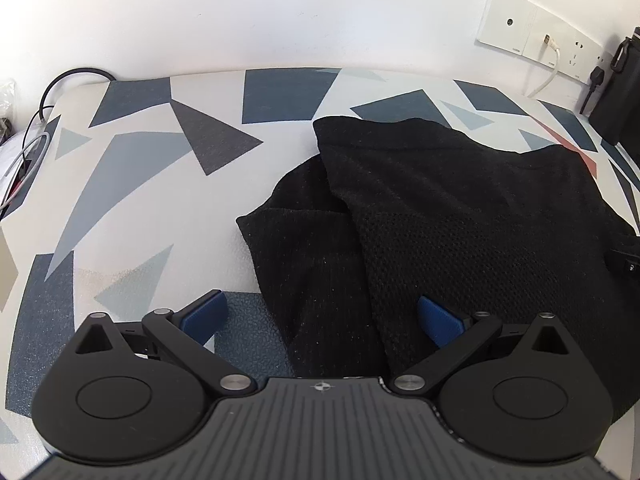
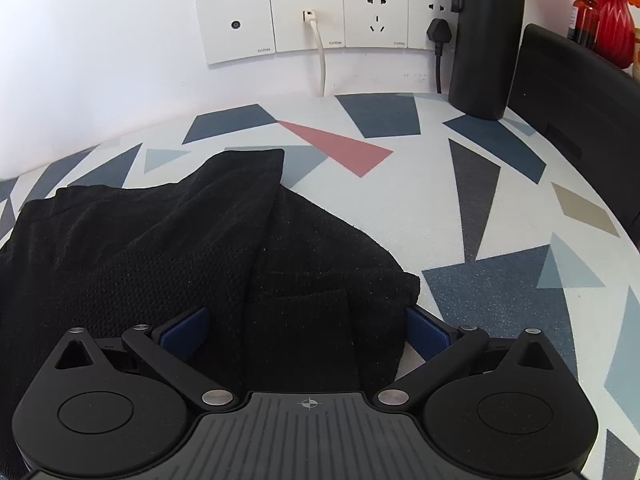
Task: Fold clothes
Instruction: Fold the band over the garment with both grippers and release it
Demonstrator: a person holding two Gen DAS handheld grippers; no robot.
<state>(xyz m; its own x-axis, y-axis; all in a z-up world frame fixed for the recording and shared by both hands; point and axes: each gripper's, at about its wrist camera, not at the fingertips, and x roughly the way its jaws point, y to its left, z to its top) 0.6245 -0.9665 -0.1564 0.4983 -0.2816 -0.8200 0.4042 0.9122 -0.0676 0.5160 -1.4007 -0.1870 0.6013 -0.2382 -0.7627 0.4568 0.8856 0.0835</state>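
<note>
Black garment (image 1: 460,216): a dark knit piece of clothing. It lies bunched and partly folded over on the table, in front of the wall sockets. One flap lies on top of another.

Table (image 1: 132,184): it has a white top with blue, grey and pink triangle shapes. The garment covers the part nearest both grippers.

Left gripper (image 1: 322,316): its two blue fingers are wide apart. The near edge of the garment lies between them. The left finger (image 1: 204,312) is over bare table just beside the cloth. The right finger (image 1: 438,320) is over the cloth. It is not pinching anything.

Right gripper (image 2: 306,330): its fingers are wide apart too. A fold of the garment (image 2: 200,240) lies between them. The right finger (image 2: 424,330) is at the garment's edge, and the left one (image 2: 186,330) is over the cloth. I cannot tell if they touch it.

Wall sockets (image 2: 320,20): a row of white plates on the wall behind the garment. A white cable (image 2: 320,56) and a black plug (image 2: 439,32) hang from them.

Black bottle (image 2: 486,40): it stands upright on the table, just to the right of the sockets, well apart from the garment.

Red vase (image 2: 614,24): far right of the sockets, past the bottle.

Black cable (image 1: 72,80): at the table's far left edge, well away from the garment.
</note>
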